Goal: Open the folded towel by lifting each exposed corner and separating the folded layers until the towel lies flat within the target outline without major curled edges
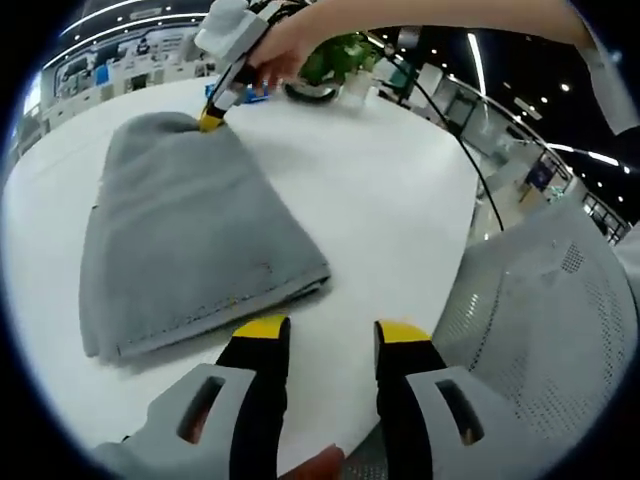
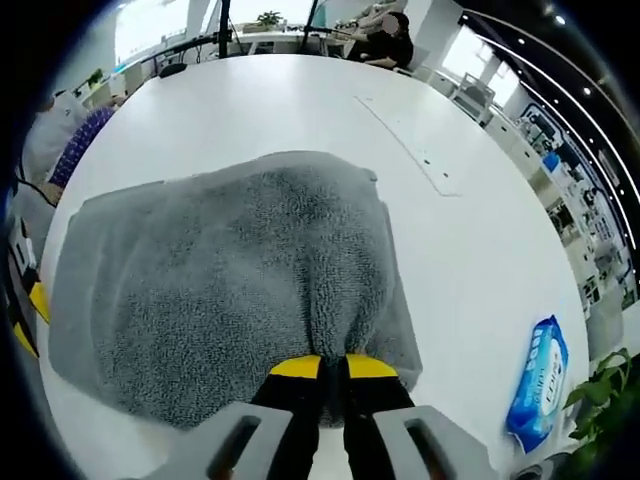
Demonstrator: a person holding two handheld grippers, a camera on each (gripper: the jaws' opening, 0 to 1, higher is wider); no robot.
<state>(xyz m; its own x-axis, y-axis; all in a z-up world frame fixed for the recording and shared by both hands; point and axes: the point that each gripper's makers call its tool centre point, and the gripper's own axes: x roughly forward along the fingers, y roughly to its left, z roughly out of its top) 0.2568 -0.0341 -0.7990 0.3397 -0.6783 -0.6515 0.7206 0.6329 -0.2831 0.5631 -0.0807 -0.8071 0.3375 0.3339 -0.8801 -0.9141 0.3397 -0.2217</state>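
Two folded layers of the grey towel [image 1: 190, 235] lie on the white tabletop [image 1: 380, 190]. My right gripper [image 2: 333, 366] pinches its soft far edge; my left gripper [image 1: 325, 330] waits wide beside the near corner. It looks limp and light.

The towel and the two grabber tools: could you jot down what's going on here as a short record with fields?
towel: grey towel, folded, lying on the white table
right gripper: right gripper shut on the towel's near edge, fabric bunched between its yellow-tipped fingers; seen in the left gripper view at the towel's far corner
left gripper: left gripper open, holding nothing, just off the towel's edge
task state: towel not yet spread flat
nearby: blue wipes packet, green plant, perforated grey chair
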